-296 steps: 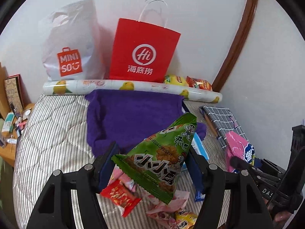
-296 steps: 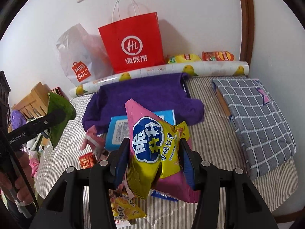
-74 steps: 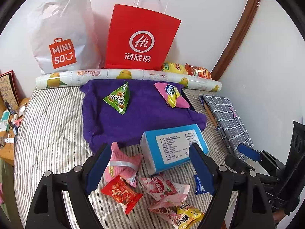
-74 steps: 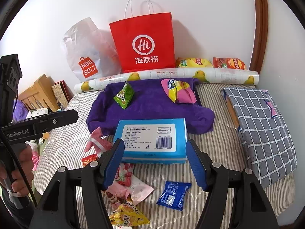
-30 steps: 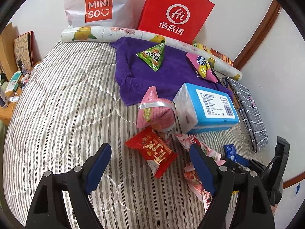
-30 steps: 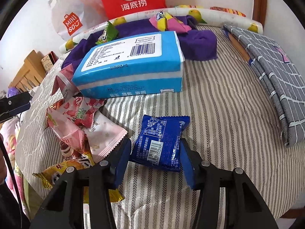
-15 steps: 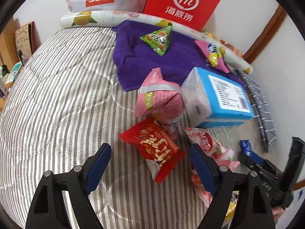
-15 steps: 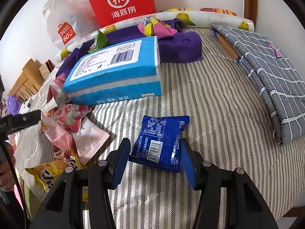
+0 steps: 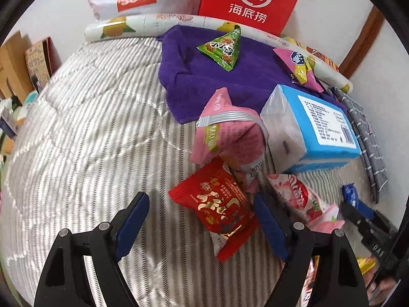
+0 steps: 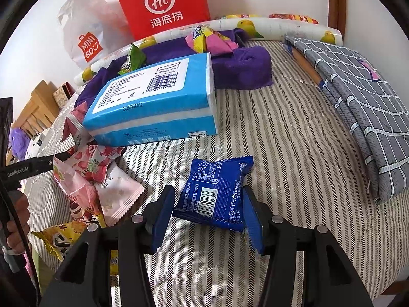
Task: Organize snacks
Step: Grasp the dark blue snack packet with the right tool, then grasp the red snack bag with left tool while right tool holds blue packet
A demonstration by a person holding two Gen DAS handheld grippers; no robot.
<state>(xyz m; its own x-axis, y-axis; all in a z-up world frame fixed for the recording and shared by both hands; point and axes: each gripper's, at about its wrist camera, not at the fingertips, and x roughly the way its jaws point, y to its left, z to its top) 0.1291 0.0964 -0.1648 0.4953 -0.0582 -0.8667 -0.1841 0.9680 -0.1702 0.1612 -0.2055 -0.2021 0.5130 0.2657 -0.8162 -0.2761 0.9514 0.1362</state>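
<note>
- Right tongs [image 10: 208, 216]: blue snack packet [image 10: 217, 192] lies flat on the striped bed [image 10: 294, 140], its near end between the two blue pads. The right pad touches the packet's right edge; the left pad stands just beside the left edge, and whether it touches I cannot tell. Tongs partly open, about packet-wide; a firm grip is not evident.
- Blue packet: barcode face up, long axis running away from the tongs and tilted slightly right, with the crimped far end toward the grey checked cloth [image 10: 358, 97].
- Left tongs [image 9: 202, 220]: spread wide, holding nothing. Red snack packet [image 9: 217, 204] lies on the bed between the pads, nearer the right pad, clear of the left one.
- Red packet: long axis diagonal, from upper left to lower right in the left wrist view, printed face up.
- Just beyond it: pink pouch [image 9: 225, 130], blue tissue pack [image 9: 314, 128], pink strawberry wrapper [image 9: 304, 199].
- Purple towel [image 9: 194, 76] carries a green triangular packet [image 9: 222, 48].
</note>
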